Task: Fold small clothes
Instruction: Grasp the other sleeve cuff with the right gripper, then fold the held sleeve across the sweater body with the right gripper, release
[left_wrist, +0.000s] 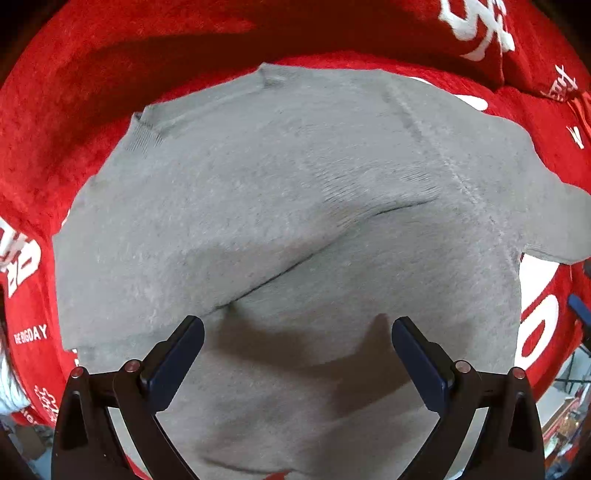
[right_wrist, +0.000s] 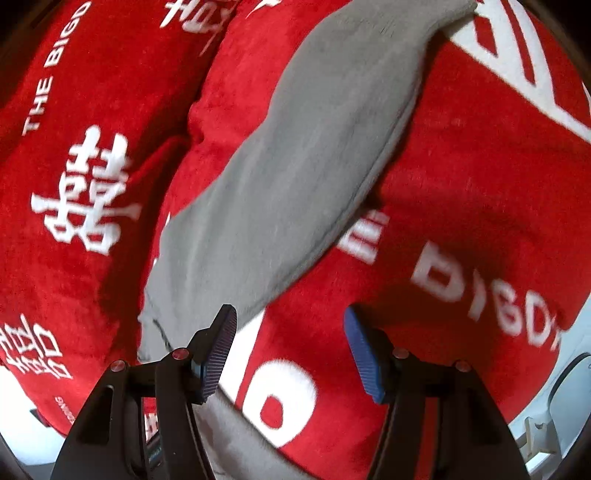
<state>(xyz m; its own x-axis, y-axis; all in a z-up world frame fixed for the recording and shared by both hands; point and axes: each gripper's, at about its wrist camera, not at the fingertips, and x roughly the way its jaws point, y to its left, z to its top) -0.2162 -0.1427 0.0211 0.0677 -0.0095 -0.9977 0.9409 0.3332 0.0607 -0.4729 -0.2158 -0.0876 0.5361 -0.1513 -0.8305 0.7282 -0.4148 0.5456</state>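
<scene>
A soft grey knit garment (left_wrist: 295, 206) lies spread on a red plush blanket with white lettering (left_wrist: 74, 92). The left gripper (left_wrist: 297, 328) hovers wide above it; the right gripper (right_wrist: 291, 321), empty, gapes beside the sleeve at its ten o'clock, seemingly between folds.

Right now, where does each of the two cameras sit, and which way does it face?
Left wrist: on the left gripper, looking down on the grey garment; its two open fingers show at the bottom.
Right wrist: on the right gripper, angled down at a grey sleeve; its open fingers show, with nothing between them.
Shared: the grey garment and the red blanket with white lettering.
</scene>
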